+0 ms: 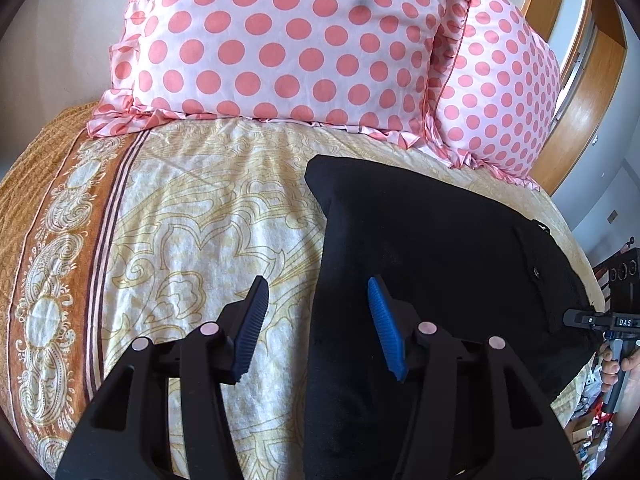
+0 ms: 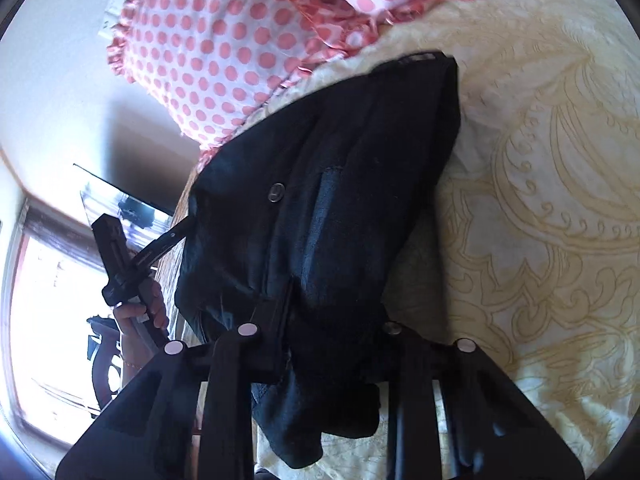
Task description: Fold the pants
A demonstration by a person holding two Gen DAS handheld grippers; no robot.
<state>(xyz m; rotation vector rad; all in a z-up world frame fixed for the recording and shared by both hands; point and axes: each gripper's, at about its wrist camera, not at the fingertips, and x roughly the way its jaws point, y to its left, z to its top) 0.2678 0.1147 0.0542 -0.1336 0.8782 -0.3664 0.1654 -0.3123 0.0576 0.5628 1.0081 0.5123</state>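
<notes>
Pants [image 1: 420, 240] on bed [image 1: 200, 220] look folded lengthwise, cross-fold left, we've left gripper [image 1: 316, 292] spread over their edge, right gripper [image 2: 324, 344] apparently clamped on cloth, jaws hidden.

Two puffy pillows [image 1: 288, 44] with pink dots sit at the far end of the bed. The bed sheet [image 1: 192, 208] is cream with yellow swirls. A wooden headboard [image 1: 576, 80] stands far right.

Right claw [image 2: 320, 344] tips buried in black pants [image 2: 320, 200] (grip unseen).
</notes>
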